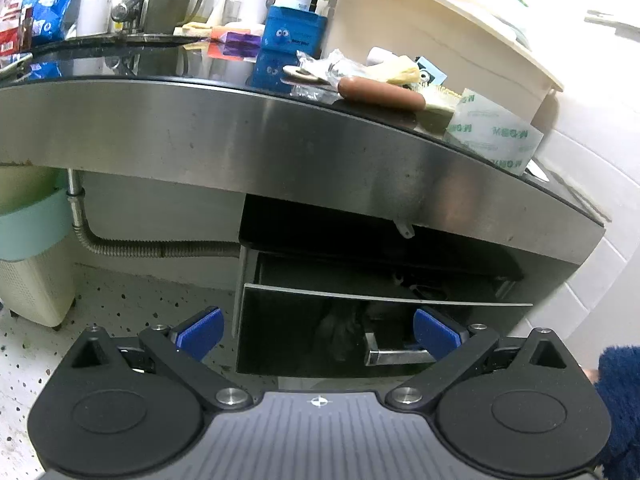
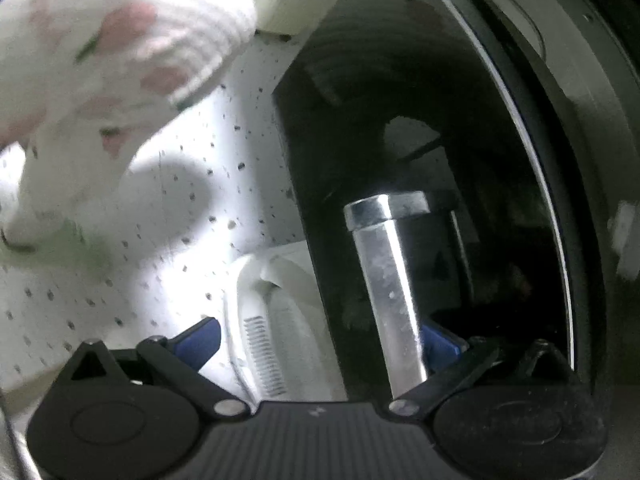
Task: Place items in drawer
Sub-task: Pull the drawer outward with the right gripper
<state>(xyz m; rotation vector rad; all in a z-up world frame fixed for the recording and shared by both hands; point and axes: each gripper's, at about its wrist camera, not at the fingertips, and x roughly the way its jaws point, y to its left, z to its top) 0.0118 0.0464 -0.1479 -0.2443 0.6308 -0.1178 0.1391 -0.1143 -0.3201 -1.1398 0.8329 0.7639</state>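
Black glass-fronted drawer (image 1: 360, 332): partly opened under the tabletop (image 1: 280, 120). Left gripper (image 1: 318, 334) and right gripper (image 2: 320, 344): jaws apart, empty. Step judged: opening; chrome bar handle (image 2: 384, 280) to be clamped next.

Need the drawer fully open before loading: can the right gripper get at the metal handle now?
Probably yes: the right gripper is open, with the drawer's metal handle running between its fingers and nothing blocking.

On the counter: one sausage (image 1: 380, 92), one roll of tape (image 1: 494, 136), one blue tin (image 1: 294, 32), one mug (image 1: 168, 8). Below: one open drawer (image 1: 360, 332) with one handle (image 1: 396, 356).
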